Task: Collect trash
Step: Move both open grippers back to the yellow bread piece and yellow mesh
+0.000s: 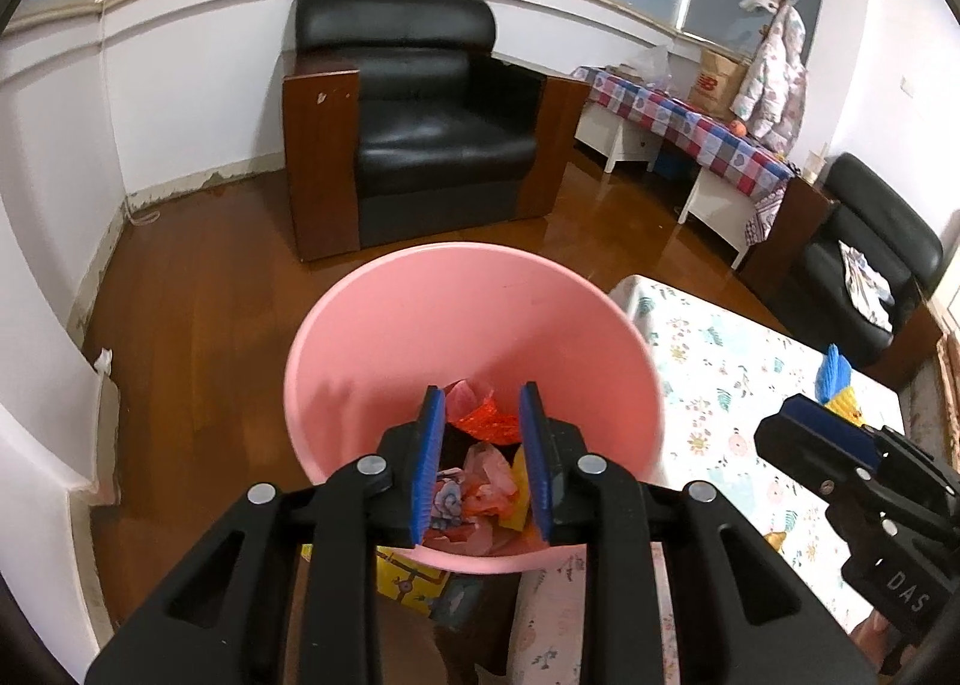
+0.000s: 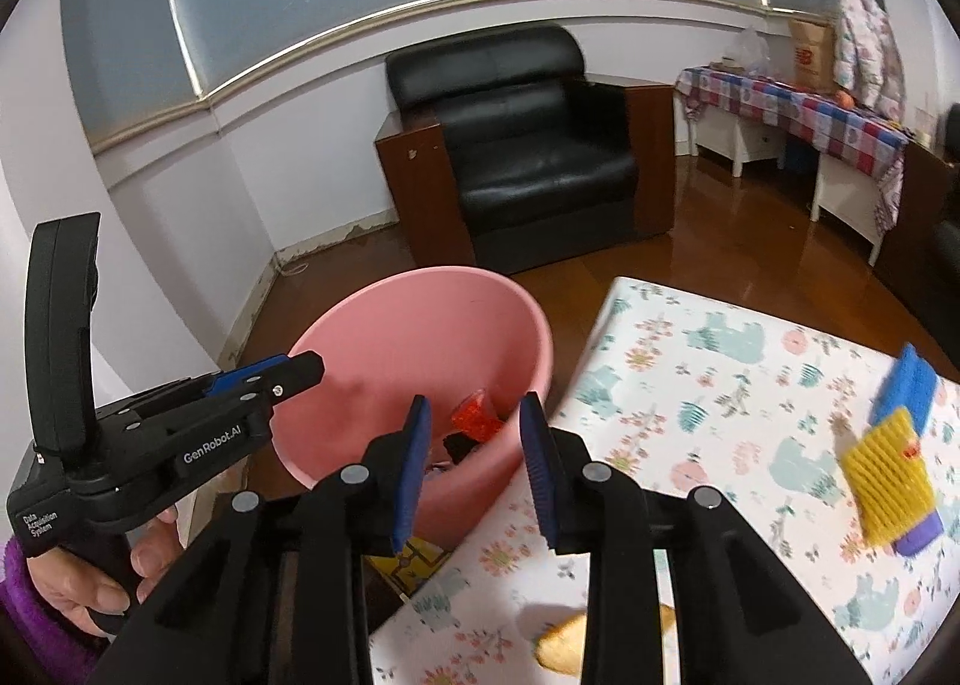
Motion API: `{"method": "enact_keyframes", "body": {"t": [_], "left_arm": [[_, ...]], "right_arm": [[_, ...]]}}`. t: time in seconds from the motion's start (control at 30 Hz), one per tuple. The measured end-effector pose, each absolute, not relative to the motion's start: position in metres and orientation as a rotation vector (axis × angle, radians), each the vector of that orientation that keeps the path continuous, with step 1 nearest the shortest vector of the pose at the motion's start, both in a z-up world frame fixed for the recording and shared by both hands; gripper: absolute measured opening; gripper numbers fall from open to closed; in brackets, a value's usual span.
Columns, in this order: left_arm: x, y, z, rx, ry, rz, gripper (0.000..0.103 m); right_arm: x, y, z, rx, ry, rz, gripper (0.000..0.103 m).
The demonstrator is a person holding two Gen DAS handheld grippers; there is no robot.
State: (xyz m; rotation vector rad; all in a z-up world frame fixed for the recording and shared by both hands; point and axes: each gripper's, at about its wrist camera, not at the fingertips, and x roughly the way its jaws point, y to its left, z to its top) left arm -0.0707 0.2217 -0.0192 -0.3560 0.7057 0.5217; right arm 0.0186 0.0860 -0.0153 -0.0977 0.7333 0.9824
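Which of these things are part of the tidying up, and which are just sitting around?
Part of the job:
pink bin
wrappers inside it
yellow and blue pieces on the table
left claw, open
right claw, open

Just lying about:
black armchair
checked-cloth side table
paper bag

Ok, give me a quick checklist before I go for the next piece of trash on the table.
1. Left gripper empty, jaws apart: ok.
2. Right gripper empty, jaws apart: ok.
3. Pink bin upright beside the table, with room left: ok.
4. Trash left on the floral tablecloth: not ok, the yellow and blue combs and a bread-like piece remain.
5. Way to the combs clear: ok.
6. Whether the combs touch: cannot tell.
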Motion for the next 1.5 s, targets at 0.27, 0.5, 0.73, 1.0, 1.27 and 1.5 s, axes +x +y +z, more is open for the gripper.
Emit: {"method": "enact_keyframes", "body": {"t": [0.27,0.5,0.73,1.0,1.27,1.5], "left_arm": [[-0.064,0.189,-0.011,-0.285,0.707,0.492,0.026],[-0.058,0.162,-0.006,-0.231,0.715,0.470,0.026],[-0.050,0.135,-0.005,-0.189,0.729,0.436,0.026],[-0.039,0.114,-0.007,-0.147,0.757,0.425,0.026],[-0.028,0.101,-0.009,-0.115,0.781,0.419,0.026],[-0.023,0.094,-0.021,-0.139,0.823,0.322,0.026]], "right_arm": [[0.019,0.041,-0.010,-0.041,0.729,0.932,0.030],[0.017,0.007,-0.013,-0.010,0.731,0.893,0.030],[0.019,-0.021,-0.016,0.022,0.735,0.856,0.030],[0.026,-0.048,-0.026,0.072,0.761,0.830,0.030],[0.035,-0.066,-0.034,0.121,0.779,0.811,0.030],[0.043,-0.100,-0.042,0.148,0.785,0.740,0.030]]}}
